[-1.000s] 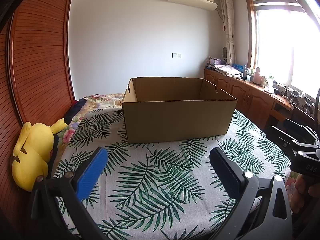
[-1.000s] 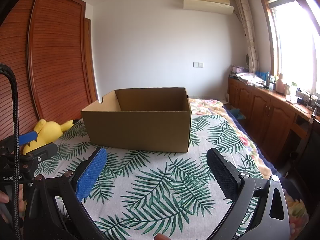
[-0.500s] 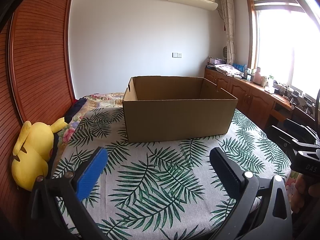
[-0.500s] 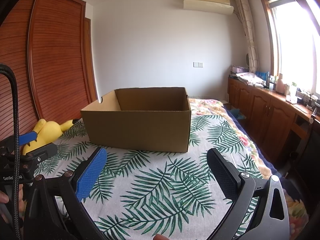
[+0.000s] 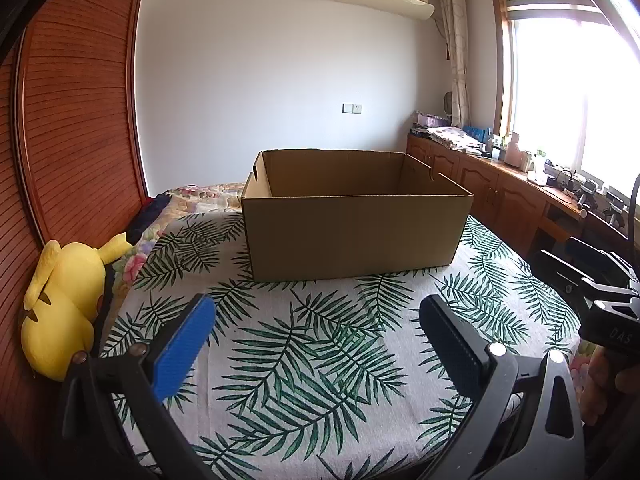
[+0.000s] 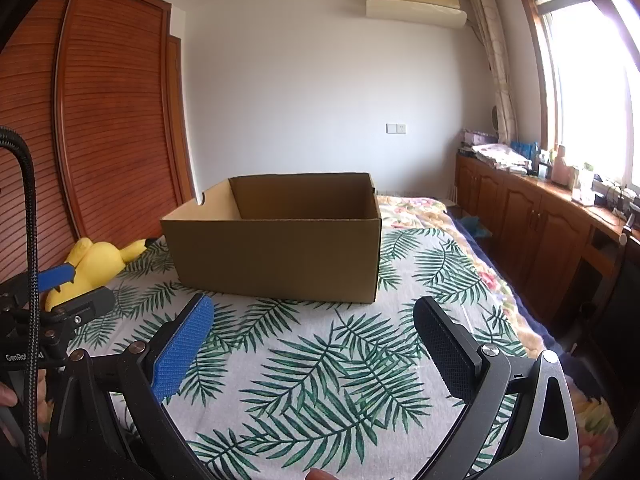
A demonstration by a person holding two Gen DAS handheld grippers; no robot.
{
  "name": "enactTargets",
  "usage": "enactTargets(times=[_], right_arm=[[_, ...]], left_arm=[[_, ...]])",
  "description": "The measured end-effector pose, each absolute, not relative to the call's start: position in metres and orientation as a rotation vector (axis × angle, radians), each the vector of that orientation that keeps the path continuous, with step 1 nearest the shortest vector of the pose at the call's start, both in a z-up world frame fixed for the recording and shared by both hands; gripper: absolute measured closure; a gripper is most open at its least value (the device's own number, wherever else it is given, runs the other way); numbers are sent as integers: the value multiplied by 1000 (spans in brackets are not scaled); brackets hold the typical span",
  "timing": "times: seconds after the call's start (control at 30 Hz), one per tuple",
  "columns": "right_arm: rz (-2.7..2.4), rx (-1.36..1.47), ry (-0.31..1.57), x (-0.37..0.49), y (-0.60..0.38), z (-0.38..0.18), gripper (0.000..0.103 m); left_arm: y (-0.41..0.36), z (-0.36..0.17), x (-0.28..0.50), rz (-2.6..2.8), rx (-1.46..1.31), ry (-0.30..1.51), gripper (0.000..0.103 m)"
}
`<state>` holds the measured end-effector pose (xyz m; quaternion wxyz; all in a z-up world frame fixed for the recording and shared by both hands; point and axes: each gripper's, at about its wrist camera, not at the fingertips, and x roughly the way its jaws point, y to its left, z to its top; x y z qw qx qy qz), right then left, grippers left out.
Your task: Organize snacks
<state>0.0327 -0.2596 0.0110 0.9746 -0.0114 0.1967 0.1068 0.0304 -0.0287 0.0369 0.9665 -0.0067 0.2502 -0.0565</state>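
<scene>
fingers (image 5: 182, 350) over leaf-print bedspread (image 5: 304, 360)

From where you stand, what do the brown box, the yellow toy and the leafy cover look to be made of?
The box looks like plain corrugated cardboard: matte brown, with raw cut edges and folded corners. The yellow toy seems to be soft plush, rounded and fuzzy without shine. The leaf-print cover appears to be woven cloth, probably cotton or a blend; it lies matte with slight rumples.

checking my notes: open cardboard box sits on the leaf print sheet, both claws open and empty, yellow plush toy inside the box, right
Not quite: the yellow plush toy lies outside the cardboard box, at the bed's edge by the wardrobe, as the left wrist view shows. The rest holds: left claw and right claw are open and empty.
</scene>
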Motion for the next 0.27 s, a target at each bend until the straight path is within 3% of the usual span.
enactTargets(times=[0.27], right_arm=[[218, -20, 401, 33, -261, 9, 2]], left_arm=[[-29, 37, 30, -113, -12, 509, 0]])
